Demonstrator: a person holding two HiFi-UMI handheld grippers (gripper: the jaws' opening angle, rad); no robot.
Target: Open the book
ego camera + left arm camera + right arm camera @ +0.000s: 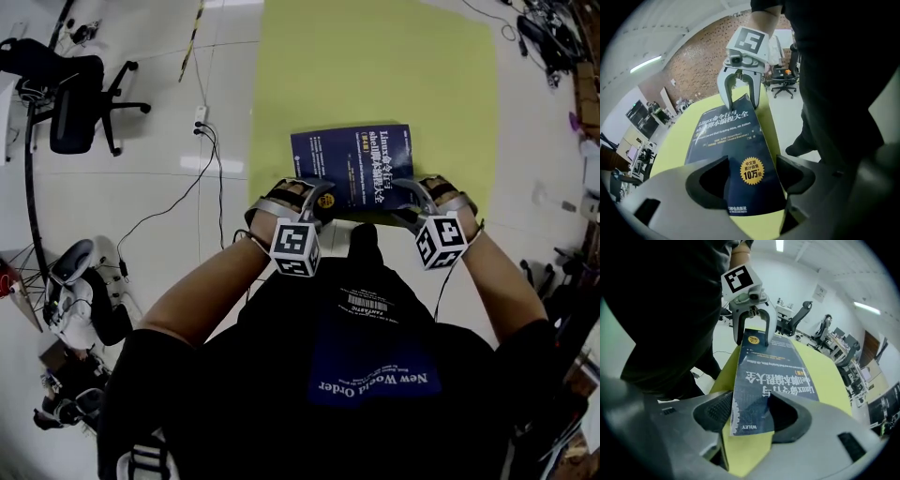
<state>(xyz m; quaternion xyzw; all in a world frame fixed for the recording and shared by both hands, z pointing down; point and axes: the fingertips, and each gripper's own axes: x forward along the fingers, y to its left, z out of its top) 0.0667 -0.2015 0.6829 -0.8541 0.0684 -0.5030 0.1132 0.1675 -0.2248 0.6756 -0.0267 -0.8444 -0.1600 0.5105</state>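
Yellow-green counter (375,66) fills the middle of the head view, standing on a white tiled floor (141,187) with a black office chair (80,103) well apart at the left. A dark blue book (352,164) lies flat and closed on the counter at its near edge, directly in front of the person, front cover up with white title print. Both tongs point steeply down at the near end of the book, one at each near corner. The left tongs (752,161) stand wide open, the jaws straddling the corner that bears a round gold sticker (752,169), with no pad pressing on the cover. The right tongs (751,401) are also apart, the opposite near corner lying between the jaws; no firm pinch on it is visible.
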